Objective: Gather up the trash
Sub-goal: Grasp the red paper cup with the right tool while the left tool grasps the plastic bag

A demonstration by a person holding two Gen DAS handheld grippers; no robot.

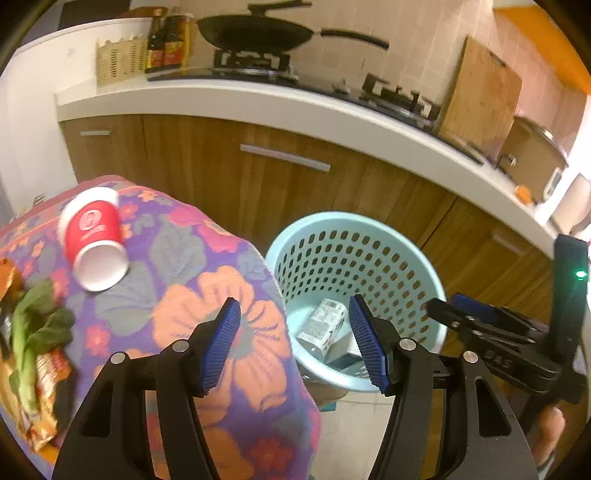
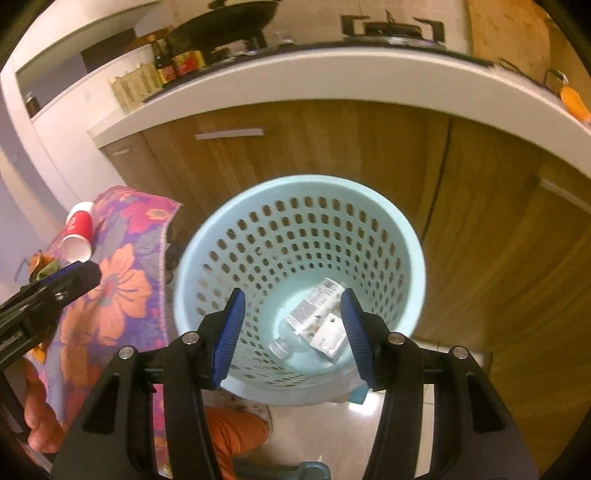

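A light blue perforated waste basket (image 1: 417, 280) (image 2: 402, 236) stands on the floor beside a table with a flowered cloth (image 1: 207, 295) (image 2: 122, 280). A crumpled bottle (image 1: 323, 321) (image 2: 314, 302) and a small white carton (image 2: 328, 338) lie inside it. A red paper cup (image 1: 92, 236) (image 2: 79, 230) lies on its side on the cloth. Green leaves (image 1: 33, 332) and a snack wrapper (image 1: 48, 387) lie at the cloth's left edge. My left gripper (image 1: 295, 343) is open and empty over the table edge. My right gripper (image 2: 293, 332) is open and empty above the basket; it also shows in the left wrist view (image 1: 480, 325).
A wooden cabinet (image 1: 295, 184) under a white counter (image 1: 332, 110) stands behind the basket. A wok (image 1: 255, 33), sauce bottles (image 1: 166, 40) and a cutting board (image 1: 480, 96) are on the counter. The floor is pale tile (image 2: 332, 435).
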